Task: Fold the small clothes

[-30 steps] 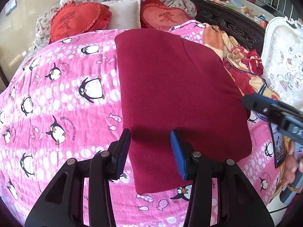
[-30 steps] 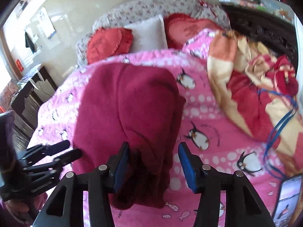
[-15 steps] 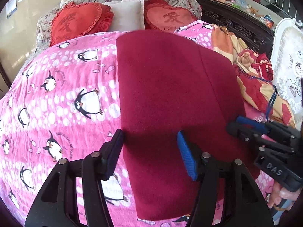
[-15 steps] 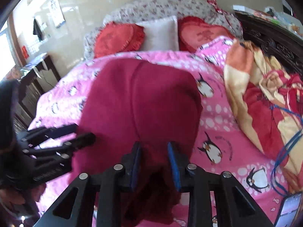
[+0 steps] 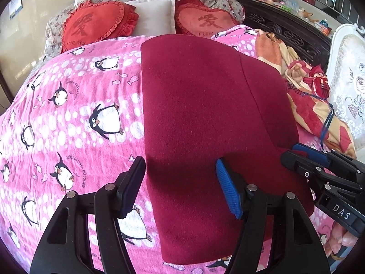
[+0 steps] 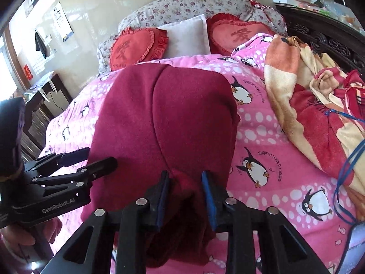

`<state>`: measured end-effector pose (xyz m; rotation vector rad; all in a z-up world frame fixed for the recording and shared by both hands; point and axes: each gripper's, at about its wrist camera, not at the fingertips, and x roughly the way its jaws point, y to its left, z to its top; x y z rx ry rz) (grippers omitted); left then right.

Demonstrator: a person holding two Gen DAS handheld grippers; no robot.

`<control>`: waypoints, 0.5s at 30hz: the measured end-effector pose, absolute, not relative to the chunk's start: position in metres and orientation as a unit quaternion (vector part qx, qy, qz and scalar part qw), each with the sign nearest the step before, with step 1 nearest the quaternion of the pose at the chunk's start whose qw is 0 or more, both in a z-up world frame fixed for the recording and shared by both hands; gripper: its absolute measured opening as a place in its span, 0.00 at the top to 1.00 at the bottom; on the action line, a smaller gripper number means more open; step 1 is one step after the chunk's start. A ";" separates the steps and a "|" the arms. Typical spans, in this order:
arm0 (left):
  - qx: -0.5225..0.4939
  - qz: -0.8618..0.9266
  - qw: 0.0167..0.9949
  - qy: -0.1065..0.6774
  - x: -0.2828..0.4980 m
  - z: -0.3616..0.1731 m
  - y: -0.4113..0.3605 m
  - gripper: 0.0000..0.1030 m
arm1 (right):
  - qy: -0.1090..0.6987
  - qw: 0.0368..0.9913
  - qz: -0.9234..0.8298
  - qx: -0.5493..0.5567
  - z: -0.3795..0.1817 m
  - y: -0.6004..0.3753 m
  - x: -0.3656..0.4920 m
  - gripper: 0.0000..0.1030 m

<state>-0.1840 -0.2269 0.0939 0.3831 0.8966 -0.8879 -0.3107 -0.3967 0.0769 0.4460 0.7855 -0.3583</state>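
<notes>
- A dark red garment (image 5: pixel 205 118) of thick fleecy cloth lies flat on the pink penguin-print blanket (image 5: pixel 75 118) that covers the bed, its long side running toward the pillows.
- One straight seam runs down the garment's length; in the right wrist view the cloth (image 6: pixel 164 118) bulges up along that seam.
- The left tongs (image 5: pixel 180 182) stand wide over the garment's near left edge. Their jaws have just been opening. The black finger sits over the blanket just outside the edge, the blue-padded finger over the cloth; neither pad presses on anything.
- The right tongs (image 6: pixel 186 196) are narrow, and a bunched fold of the garment's near right corner sits pinched between the pads. Their jaws closed in on it and have just eased slightly wider.
- From the left wrist view the right tongs (image 5: pixel 294 153) reach in at the garment's right edge, a person's fingers (image 5: pixel 342 244) below them.
- Two red heart cushions (image 5: pixel 95 25) flank a white pillow (image 5: pixel 155 18) at the head of the bed.
- A crumpled orange, cream and red blanket (image 6: pixel 314 105) lies to the right, apart from the garment, with a blue cord (image 6: pixel 346 173) across it.
</notes>
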 end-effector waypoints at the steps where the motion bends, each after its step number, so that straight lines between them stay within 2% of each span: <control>1: 0.178 -0.413 0.790 0.418 -0.184 0.095 -0.226 0.38 | 0.378 0.884 -0.172 0.216 0.077 -0.396 -0.311 0.70; 2: 0.176 -0.414 0.788 0.420 -0.184 0.095 -0.224 0.38 | 0.376 0.884 -0.172 0.219 0.077 -0.397 -0.312 0.70; 4: 0.163 -0.422 0.784 0.425 -0.181 0.099 -0.220 0.38 | 0.362 0.885 -0.173 0.235 0.081 -0.400 -0.317 0.62; 6: 0.139 -0.431 0.781 0.430 -0.175 0.103 -0.213 0.38 | 0.342 0.887 -0.182 0.249 0.085 -0.405 -0.322 0.37; 7: 0.126 -0.433 0.780 0.434 -0.171 0.104 -0.211 0.37 | 0.334 0.888 -0.190 0.252 0.086 -0.410 -0.324 0.33; 11: 0.077 -0.439 0.772 0.453 -0.154 0.102 -0.207 0.32 | 0.340 0.880 -0.186 0.274 0.072 -0.430 -0.313 0.31; 15: 0.073 -0.437 0.760 0.476 -0.147 0.087 -0.214 0.32 | 0.333 0.870 -0.139 0.336 0.051 -0.451 -0.303 0.29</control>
